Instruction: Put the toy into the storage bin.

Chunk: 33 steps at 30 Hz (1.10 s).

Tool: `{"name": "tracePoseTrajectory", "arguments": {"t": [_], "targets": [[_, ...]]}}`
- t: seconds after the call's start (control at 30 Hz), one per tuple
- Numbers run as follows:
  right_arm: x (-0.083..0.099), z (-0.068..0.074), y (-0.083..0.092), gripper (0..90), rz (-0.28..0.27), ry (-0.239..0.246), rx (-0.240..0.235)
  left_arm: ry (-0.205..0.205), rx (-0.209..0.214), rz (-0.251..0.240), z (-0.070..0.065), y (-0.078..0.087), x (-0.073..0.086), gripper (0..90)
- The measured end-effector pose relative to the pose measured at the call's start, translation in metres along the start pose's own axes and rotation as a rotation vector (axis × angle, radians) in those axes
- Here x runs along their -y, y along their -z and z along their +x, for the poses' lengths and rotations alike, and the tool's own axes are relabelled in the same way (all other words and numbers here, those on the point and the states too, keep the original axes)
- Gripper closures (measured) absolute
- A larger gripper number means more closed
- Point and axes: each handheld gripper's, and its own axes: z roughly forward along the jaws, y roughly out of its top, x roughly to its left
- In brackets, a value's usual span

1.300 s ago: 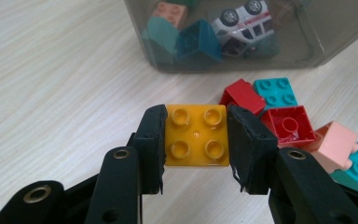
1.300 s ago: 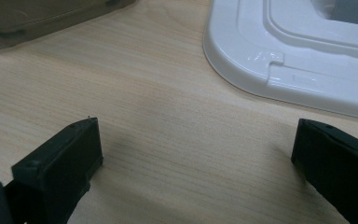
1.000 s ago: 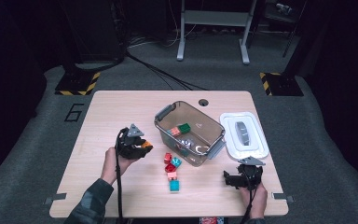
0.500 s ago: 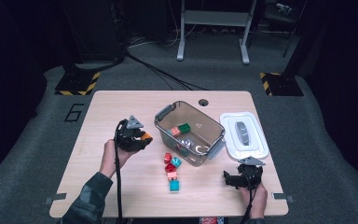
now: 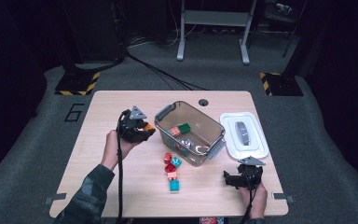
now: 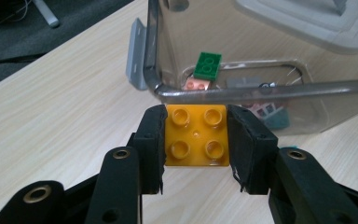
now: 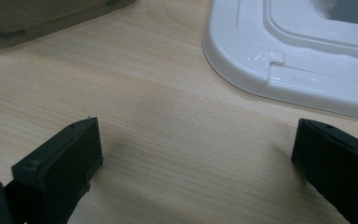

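Note:
My left gripper (image 5: 142,130) (image 6: 196,140) is shut on a yellow four-stud brick (image 6: 196,136) (image 5: 148,127), held above the table just left of the clear grey bin (image 5: 189,133) (image 6: 261,88). A green brick (image 5: 184,127) (image 6: 208,64) and a pink brick (image 5: 175,131) (image 6: 196,85) lie inside the bin. Red, teal and pink bricks (image 5: 171,165) sit in a loose row on the table in front of the bin. My right gripper (image 5: 230,179) (image 7: 193,161) rests open near the table's front right, nothing between its jaws.
A white lid (image 5: 244,135) (image 7: 303,51) lies flat to the right of the bin, just beyond my right gripper. The wooden table (image 5: 102,154) has a round hole (image 5: 203,102) near its far edge. Dark floor with cables surrounds it.
My left gripper has risen with the yellow brick and moved toward the bin's left rim. The right gripper has stayed in place.

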Motion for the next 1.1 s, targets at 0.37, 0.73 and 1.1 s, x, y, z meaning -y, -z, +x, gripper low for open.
{"name": "tracePoseTrajectory", "arguments": {"t": [0.37, 0.73, 1.1], "targets": [[0.000, 0.000, 0.000, 1.1, 0.000, 0.000, 0.000, -0.037, 0.004, -0.007, -0.003, -0.003, -0.024, 58.7], [0.000, 0.000, 0.000, 1.1, 0.000, 0.000, 0.000, -0.039, 0.043, -0.012, -0.011, -0.015, -0.040, 58.7], [0.000, 0.000, 0.000, 1.1, 0.000, 0.001, 0.000, -0.058, 0.076, 0.005, -0.024, -0.033, -0.048, 58.7]]}}
